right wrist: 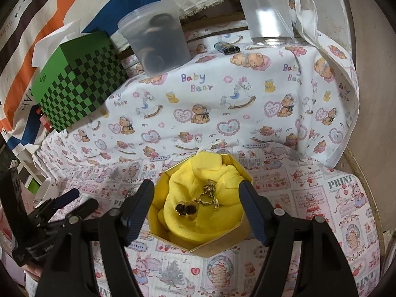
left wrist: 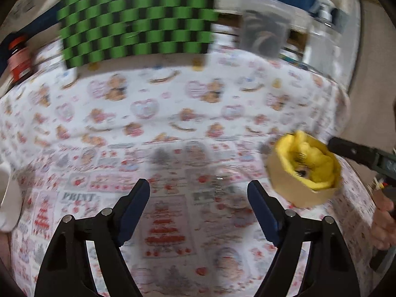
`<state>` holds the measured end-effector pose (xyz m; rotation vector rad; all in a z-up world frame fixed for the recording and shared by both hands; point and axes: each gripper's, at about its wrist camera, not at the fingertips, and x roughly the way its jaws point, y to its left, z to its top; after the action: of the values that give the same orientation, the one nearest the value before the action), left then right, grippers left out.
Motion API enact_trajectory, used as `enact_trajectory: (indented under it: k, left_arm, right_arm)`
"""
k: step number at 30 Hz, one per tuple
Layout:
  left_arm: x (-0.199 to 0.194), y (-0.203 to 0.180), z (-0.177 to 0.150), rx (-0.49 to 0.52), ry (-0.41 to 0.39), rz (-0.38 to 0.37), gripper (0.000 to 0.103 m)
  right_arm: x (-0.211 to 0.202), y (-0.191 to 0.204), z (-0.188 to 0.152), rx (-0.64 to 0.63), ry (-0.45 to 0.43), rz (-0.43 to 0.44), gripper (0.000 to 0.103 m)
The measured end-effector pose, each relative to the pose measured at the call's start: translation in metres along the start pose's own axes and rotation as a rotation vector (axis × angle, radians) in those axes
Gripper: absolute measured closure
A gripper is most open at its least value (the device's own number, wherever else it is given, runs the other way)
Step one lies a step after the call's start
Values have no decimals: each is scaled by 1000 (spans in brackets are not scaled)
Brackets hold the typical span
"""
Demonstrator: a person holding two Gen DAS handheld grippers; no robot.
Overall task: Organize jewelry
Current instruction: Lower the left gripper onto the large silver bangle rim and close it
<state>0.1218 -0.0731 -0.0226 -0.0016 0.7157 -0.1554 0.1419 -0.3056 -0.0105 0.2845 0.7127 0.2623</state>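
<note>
A hexagonal cardboard box (right wrist: pixel 217 243) lined with yellow cloth (right wrist: pixel 222 180) stands on the printed tablecloth (right wrist: pixel 309 198). In the cloth lie a gold clasp piece (right wrist: pixel 209 193) and a dark gold flower piece (right wrist: pixel 185 208). My right gripper (right wrist: pixel 198 198) straddles the box, its pads against the box's two sides. In the blurred left wrist view the same box (left wrist: pixel 289 185) is at the right. My left gripper (left wrist: pixel 198 193) hangs open over the cloth with nothing between its fingers. A small shiny clear thing (left wrist: pixel 225 185) lies just ahead of it. The left gripper (right wrist: pixel 85 196) also shows left of the box.
A green checkered box (right wrist: pixel 81 79) stands at the back left, beside a clear tub of dark rings (right wrist: pixel 158 47). A tall clear container (right wrist: pixel 267 12) and a small dark item (right wrist: pixel 227 48) are at the back. A red-labelled jar (left wrist: pixel 19 57) is far left. A hand (left wrist: pixel 383 222) holds the right gripper.
</note>
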Motion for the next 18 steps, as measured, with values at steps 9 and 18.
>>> enact_trajectory:
  k: [9, 18]
  left_arm:
    - [64, -31, 15, 213, 233, -70, 23]
    - [87, -43, 17, 237, 260, -104, 23]
  right_arm:
    - [-4, -18, 7, 98, 6, 42, 34]
    - [-11, -7, 5, 68, -4, 50, 34]
